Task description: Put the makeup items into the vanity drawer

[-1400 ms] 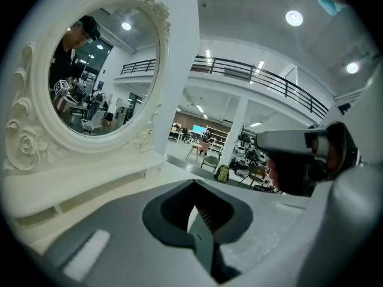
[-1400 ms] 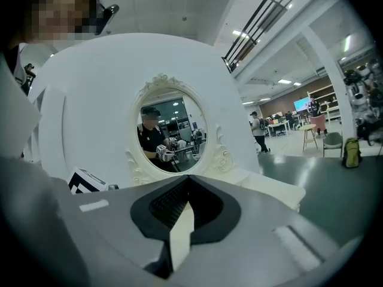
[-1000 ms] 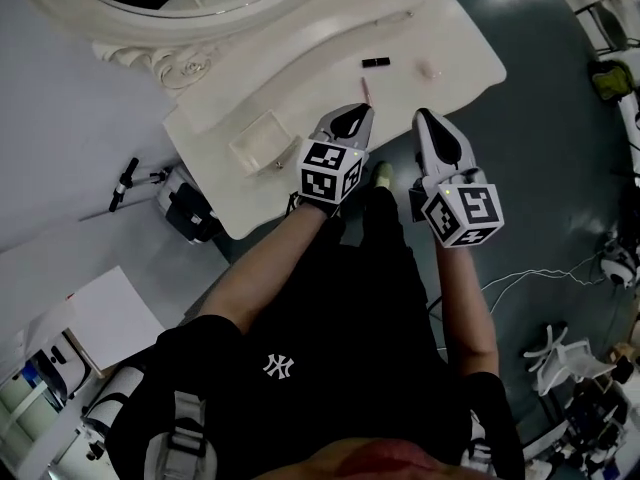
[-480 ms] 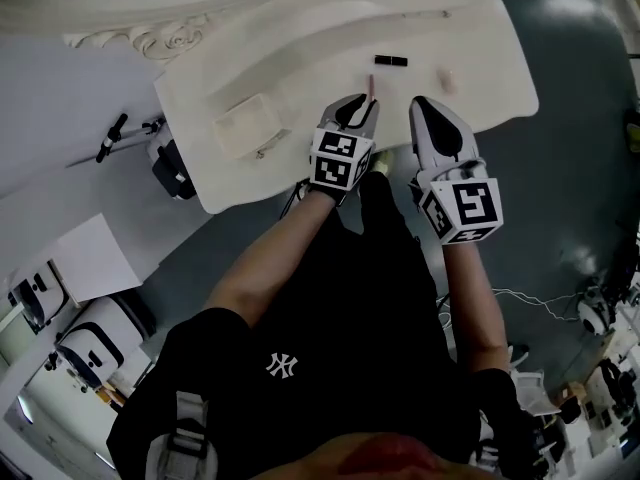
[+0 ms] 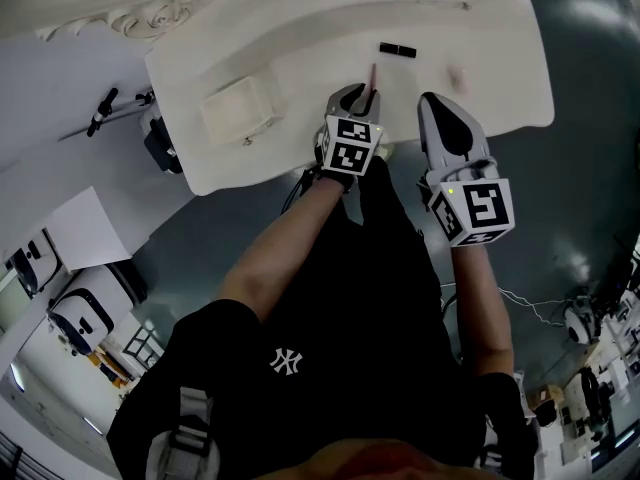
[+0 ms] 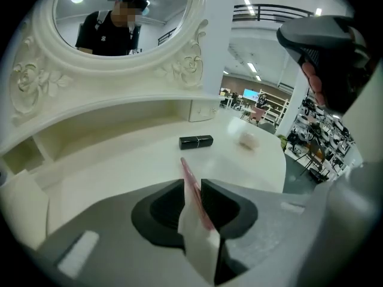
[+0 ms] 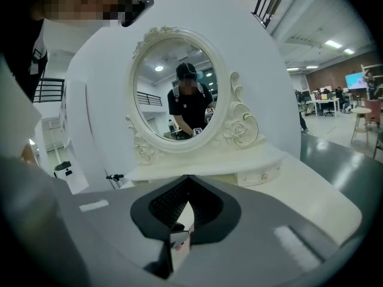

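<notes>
Standing over the white vanity [image 5: 300, 68], the person is holding both tools at its near edge. Left of centre in the head view, a small drawer box [image 5: 238, 111] is sitting on the tabletop. The left gripper [image 5: 362, 96] is pinching a thin pink stick [image 6: 188, 171], its fingers [image 6: 226, 199] closed down to the stick's width, with the tip poking forward over the top. Beyond it, a black tube [image 6: 195, 142] and a pale lump [image 6: 248, 139] are lying apart on the surface. The right gripper [image 5: 435, 106] is hovering at right, jaws pressed together on nothing.
</notes>
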The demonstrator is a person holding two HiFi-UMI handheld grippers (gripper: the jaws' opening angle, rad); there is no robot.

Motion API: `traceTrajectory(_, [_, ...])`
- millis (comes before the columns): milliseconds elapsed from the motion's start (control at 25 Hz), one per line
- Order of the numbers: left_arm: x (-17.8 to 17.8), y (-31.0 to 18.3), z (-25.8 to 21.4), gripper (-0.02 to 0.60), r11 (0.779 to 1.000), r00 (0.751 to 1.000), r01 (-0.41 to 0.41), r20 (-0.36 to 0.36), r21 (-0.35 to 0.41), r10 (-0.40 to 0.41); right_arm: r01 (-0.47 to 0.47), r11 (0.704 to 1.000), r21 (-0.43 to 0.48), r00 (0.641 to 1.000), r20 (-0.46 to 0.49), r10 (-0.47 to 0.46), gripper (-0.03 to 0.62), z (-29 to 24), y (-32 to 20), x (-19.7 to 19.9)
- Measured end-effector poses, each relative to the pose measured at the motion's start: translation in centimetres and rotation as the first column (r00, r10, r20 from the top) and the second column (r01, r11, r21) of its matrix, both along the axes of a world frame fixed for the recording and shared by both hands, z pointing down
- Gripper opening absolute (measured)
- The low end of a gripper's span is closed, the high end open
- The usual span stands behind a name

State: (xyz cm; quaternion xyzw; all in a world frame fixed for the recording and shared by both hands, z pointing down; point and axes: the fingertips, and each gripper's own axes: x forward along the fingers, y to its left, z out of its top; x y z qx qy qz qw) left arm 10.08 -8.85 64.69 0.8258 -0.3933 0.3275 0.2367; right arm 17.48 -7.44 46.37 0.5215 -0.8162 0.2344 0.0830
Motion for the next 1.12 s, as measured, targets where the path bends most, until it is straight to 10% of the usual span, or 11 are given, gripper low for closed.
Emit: traceTrajectory(1120, [-2.6,0.2,-4.6,0.044,0.982,0.983,-0.184,0.03,0.045,0.183,-0.042,0.999,-0.023,0.998,0.044,0.043,0.021,-0.2,-0.2,-2.9])
